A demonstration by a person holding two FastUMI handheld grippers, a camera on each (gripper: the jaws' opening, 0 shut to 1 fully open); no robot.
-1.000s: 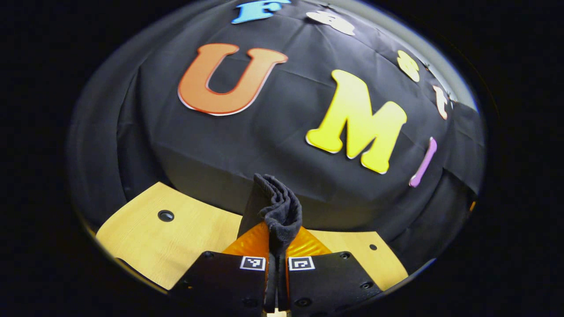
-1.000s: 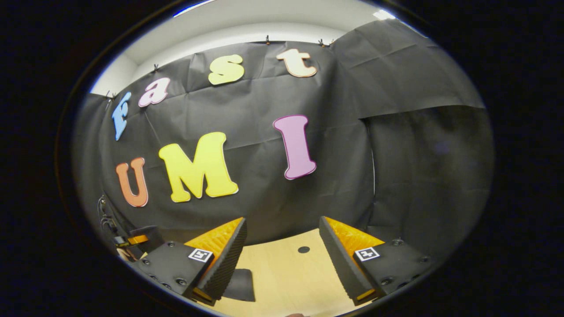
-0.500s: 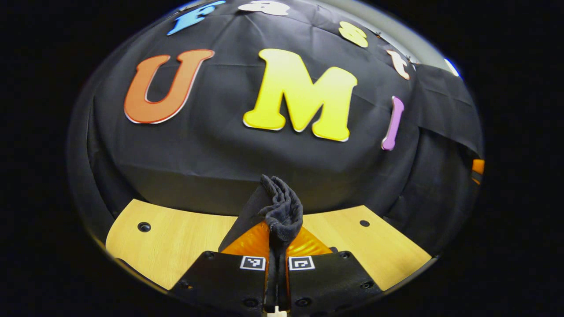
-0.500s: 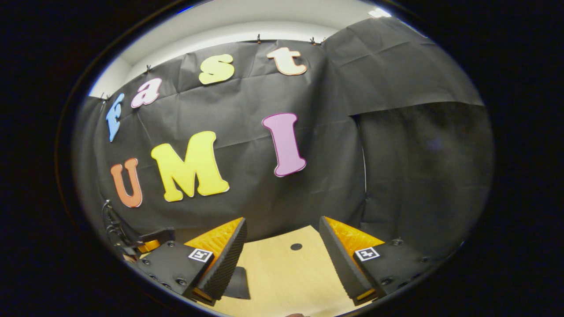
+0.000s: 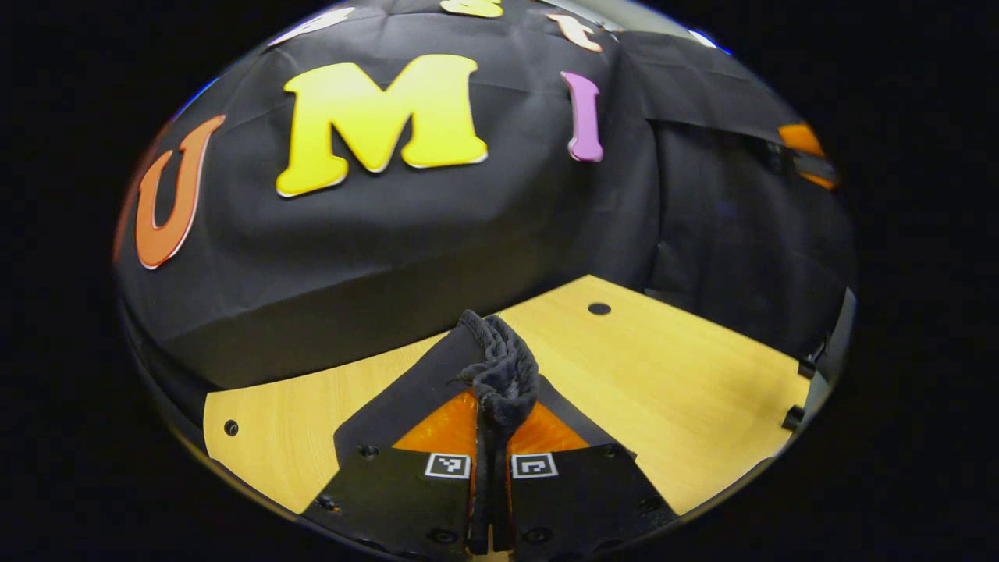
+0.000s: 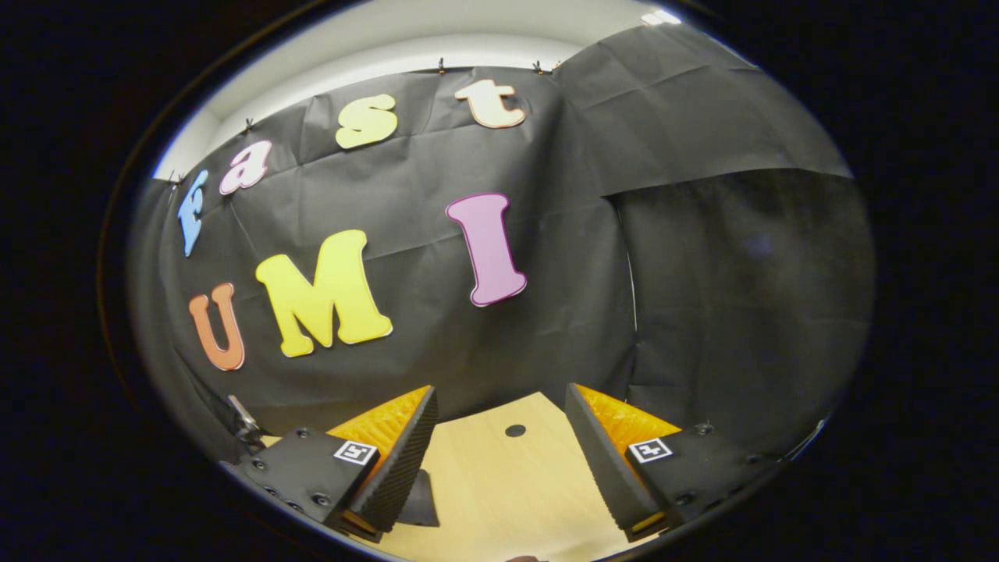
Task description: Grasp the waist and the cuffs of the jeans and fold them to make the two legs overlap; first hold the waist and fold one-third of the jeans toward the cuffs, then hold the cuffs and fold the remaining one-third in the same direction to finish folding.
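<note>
In the left gripper view, the left tongs (image 5: 492, 437) are clamped tight on a bunched, ribbed fold of the dark, coarse-woven jeans (image 5: 499, 375), lifted above the pale wood-grain worktop (image 5: 671, 390); the rest of the garment is cut off below. In the right gripper view, the right tongs (image 6: 499, 453) gape wide and empty over the worktop, a dark cloth corner (image 6: 417, 499) beside one ridged finger (image 6: 402, 460).
</note>
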